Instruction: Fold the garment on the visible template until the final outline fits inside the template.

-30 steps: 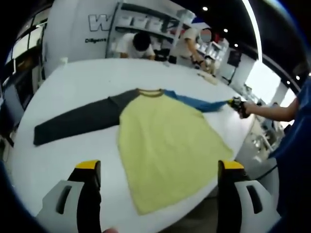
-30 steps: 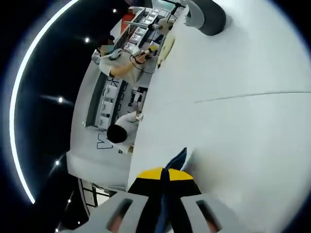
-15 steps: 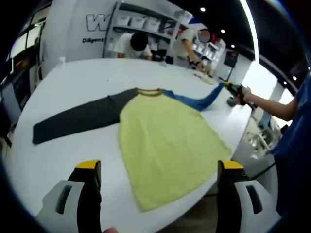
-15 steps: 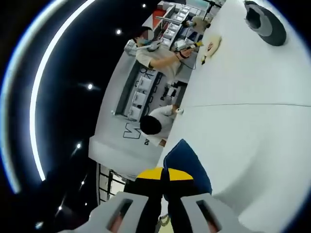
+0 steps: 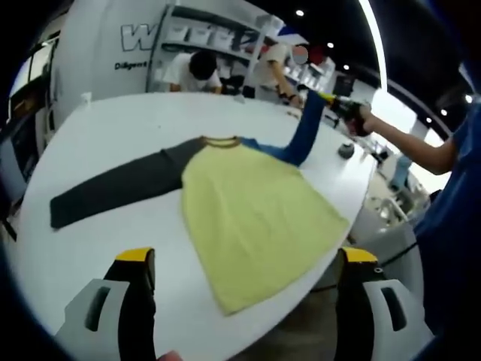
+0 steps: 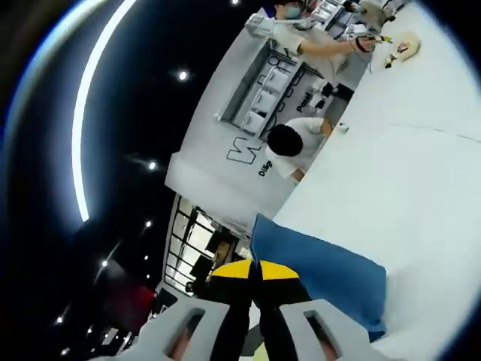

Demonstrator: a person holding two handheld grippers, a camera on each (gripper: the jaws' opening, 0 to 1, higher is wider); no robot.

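A long-sleeved shirt with a yellow body lies flat on the white table. Its dark grey sleeve stretches out to the left. The blue sleeve rises off the table toward the upper right, held at its cuff by my right gripper, which a hand carries. In the right gripper view that gripper is shut on the blue sleeve, lifted above the table. My left gripper stands open near the table's front edge, nothing between its jaws.
Two people work at the table's far side in front of shelving. A small dark object sits on the table at the right. The table edge runs close under the shirt's hem. A person in blue stands at right.
My right gripper has lifted the blue sleeve's cuff up off the table and back toward the shirt. The left gripper stays open and nearly still.
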